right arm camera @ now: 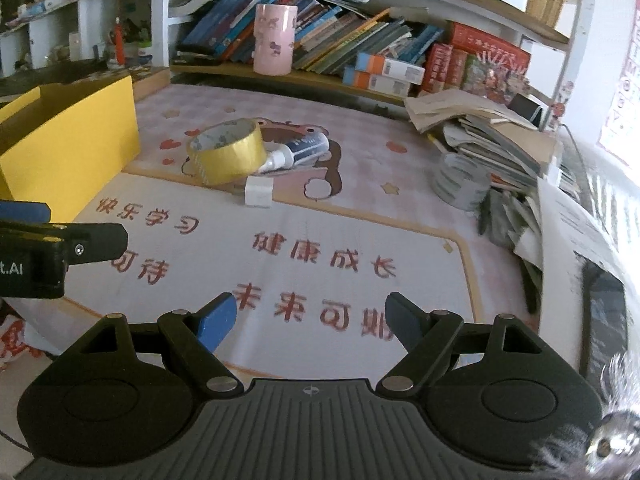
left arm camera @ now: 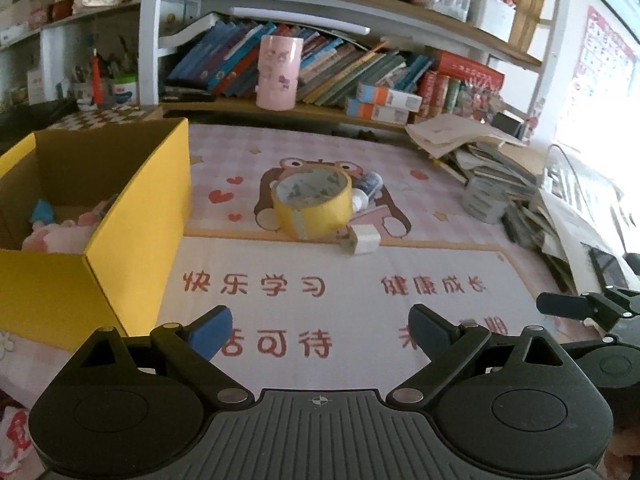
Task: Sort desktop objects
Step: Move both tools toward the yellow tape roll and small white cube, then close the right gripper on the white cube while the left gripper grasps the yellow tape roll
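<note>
we hold both tongs wide and empty above the pink mat [left arm camera: 320, 264]. ahead of our left gripper [left arm camera: 320, 330] the yellow tape roll [left arm camera: 312, 204] stands tilted, touching the glue tube [left arm camera: 366, 190], with a small white block [left arm camera: 362, 242] just beside it. the yellow box [left arm camera: 132, 208] sits to its left. our right gripper [right arm camera: 310, 318] hovers nearer us, the tape well ahead-left.

Desk mat [left arm camera: 340, 280] print, red: 快乐学习, 健康成长, 未来可期. Left gripper [right arm camera: 60, 248] housing: partial "t.AI".
</note>
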A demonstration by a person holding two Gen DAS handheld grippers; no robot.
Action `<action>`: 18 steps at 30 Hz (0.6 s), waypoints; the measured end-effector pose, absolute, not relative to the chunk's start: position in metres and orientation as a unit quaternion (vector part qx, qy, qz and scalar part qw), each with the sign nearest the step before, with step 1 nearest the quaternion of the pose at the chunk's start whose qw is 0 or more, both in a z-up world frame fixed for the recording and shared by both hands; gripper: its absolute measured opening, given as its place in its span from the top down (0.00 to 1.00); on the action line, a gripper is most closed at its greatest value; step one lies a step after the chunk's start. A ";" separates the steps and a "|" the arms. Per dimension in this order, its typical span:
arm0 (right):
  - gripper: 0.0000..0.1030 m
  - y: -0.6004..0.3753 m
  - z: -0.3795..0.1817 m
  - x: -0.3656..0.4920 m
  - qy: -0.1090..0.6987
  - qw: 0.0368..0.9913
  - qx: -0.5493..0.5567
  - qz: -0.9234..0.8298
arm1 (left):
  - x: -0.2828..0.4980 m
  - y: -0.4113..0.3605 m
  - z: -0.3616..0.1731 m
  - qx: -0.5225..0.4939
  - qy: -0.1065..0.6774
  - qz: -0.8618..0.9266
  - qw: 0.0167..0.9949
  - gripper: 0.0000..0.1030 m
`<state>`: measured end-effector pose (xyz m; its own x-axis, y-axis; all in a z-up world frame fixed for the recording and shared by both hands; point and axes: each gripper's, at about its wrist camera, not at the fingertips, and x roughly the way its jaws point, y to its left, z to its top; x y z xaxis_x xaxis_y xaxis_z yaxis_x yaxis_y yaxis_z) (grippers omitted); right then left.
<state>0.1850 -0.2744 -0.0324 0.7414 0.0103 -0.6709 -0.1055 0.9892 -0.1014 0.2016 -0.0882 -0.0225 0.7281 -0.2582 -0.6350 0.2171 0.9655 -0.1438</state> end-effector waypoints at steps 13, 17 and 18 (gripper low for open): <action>0.22 -0.274 -0.048 0.255 0.346 0.926 -0.087 0.121 | 0.229 -0.096 -0.017 -0.032 0.349 -0.054 0.935 0.06; 0.23 -0.269 -0.056 0.279 0.349 0.921 -0.093 0.146 | 0.237 -0.099 -0.018 -0.024 0.358 -0.045 0.932 0.06; 0.24 -0.267 -0.058 0.285 0.350 0.919 -0.094 0.153 | 0.238 -0.099 -0.018 -0.023 0.361 -0.043 0.931 0.06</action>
<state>0.2845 -0.2673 -0.0578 0.7086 0.2162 -0.6717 -0.3481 0.9351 -0.0663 0.2384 -0.0992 -0.0183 0.7359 -0.0971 -0.6701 0.0637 0.9952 -0.0742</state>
